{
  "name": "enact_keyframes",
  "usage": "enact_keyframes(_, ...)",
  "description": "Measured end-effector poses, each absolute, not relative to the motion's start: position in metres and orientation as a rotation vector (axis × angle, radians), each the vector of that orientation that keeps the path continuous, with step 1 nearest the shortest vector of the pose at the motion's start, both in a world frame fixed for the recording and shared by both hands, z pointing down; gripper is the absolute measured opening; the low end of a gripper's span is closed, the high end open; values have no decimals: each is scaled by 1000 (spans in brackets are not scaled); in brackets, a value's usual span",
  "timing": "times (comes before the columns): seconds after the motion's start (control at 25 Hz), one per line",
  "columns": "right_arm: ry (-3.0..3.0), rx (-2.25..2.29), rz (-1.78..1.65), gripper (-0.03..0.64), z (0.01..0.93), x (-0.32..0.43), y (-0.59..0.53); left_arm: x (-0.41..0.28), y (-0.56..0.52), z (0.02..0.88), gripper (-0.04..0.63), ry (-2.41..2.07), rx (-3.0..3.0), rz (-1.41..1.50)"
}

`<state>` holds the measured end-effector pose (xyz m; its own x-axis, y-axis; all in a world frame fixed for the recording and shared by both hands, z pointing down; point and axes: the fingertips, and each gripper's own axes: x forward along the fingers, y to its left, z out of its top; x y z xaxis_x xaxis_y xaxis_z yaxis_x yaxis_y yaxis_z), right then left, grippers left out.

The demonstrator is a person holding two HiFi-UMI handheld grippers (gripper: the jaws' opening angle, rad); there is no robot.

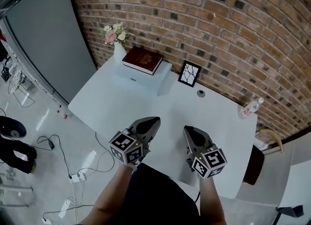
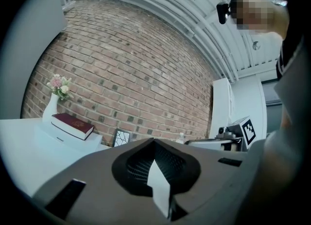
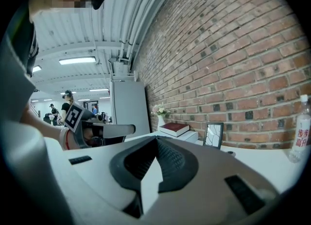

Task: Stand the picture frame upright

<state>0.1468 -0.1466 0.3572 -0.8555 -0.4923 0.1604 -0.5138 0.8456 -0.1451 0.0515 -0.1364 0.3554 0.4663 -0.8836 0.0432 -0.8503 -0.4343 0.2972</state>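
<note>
A small black picture frame [image 1: 189,74] with a white cracked-line print stands upright at the back of the white table [image 1: 121,107], close to the brick wall. It also shows far off in the left gripper view, picture frame [image 2: 121,137], and in the right gripper view, picture frame [image 3: 213,135]. My left gripper [image 1: 154,121] and right gripper [image 1: 187,130] hover side by side over the table's near edge, well short of the frame. Both are shut with nothing between the jaws.
A dark red book [image 1: 142,60] lies on a white box [image 1: 141,76] at the back left, beside a white vase of flowers [image 1: 117,38]. A small dark disc [image 1: 200,93] lies near the frame. A water bottle [image 1: 251,107] stands at the right edge. Cables lie on the floor [image 1: 58,146].
</note>
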Motion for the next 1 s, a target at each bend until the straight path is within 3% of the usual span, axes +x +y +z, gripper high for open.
enact_keyframes(1.0,-2901,776,365,5,380,144,-135,43,-114,381,0,-1532,2405,-134)
